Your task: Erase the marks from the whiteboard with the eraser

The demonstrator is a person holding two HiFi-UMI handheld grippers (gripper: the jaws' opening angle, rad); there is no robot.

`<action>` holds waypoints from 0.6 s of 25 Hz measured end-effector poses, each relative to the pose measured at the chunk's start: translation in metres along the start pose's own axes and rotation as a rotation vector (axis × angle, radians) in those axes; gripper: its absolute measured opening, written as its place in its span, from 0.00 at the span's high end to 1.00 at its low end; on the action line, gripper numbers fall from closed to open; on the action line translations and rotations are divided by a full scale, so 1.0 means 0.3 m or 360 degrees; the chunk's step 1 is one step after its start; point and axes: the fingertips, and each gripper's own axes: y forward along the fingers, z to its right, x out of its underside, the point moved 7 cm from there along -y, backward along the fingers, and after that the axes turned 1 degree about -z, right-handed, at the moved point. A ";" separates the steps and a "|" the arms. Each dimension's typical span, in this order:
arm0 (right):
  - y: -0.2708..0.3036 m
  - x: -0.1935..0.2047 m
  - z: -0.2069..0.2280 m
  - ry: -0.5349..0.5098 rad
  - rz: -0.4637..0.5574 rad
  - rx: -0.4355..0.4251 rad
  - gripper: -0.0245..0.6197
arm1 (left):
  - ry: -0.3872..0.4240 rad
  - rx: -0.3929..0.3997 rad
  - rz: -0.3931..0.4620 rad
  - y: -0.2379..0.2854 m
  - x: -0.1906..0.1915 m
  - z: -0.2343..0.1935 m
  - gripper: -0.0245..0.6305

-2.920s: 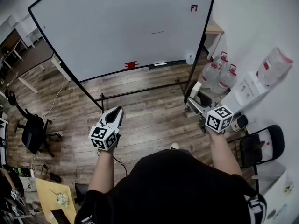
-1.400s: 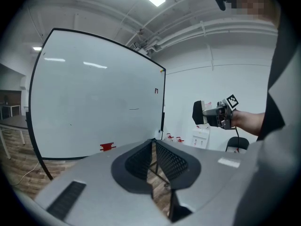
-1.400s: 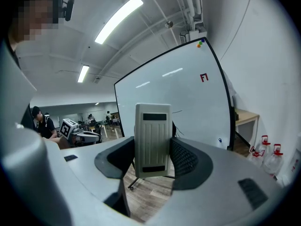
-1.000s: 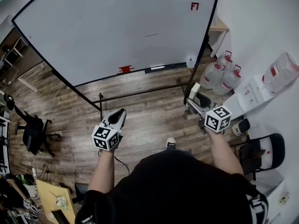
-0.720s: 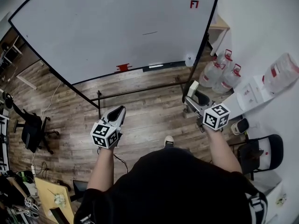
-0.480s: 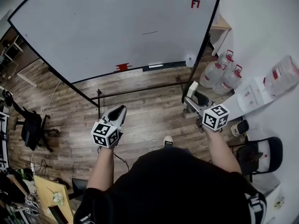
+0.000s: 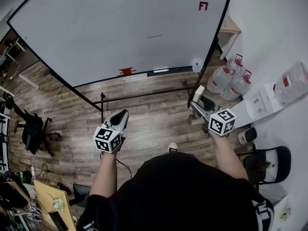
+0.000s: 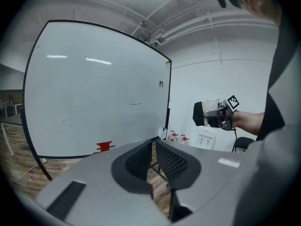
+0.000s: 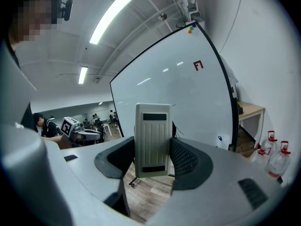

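My right gripper clamps the eraser upright. My left gripper has its jaws almost together, empty. The whiteboard stands at 12 o'clock and bears a short black mark. Two clear red-capped jugs stand at 2 o'clock, contents unclear.

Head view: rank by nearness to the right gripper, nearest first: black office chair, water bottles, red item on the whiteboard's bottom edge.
1. Water bottles, just right of the right gripper.
2. Red item, ahead to its left, under the whiteboard.
3. Black office chair, far left.
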 end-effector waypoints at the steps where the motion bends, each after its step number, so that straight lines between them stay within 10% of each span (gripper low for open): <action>1: 0.007 0.000 0.012 0.0004 -0.0006 0.0005 0.60 | -0.0005 0.0000 -0.0004 0.012 0.001 -0.003 0.90; 15: 0.122 -0.023 0.153 0.0027 -0.0066 -0.0019 0.60 | -0.0032 -0.0011 -0.0038 0.176 -0.017 -0.042 0.90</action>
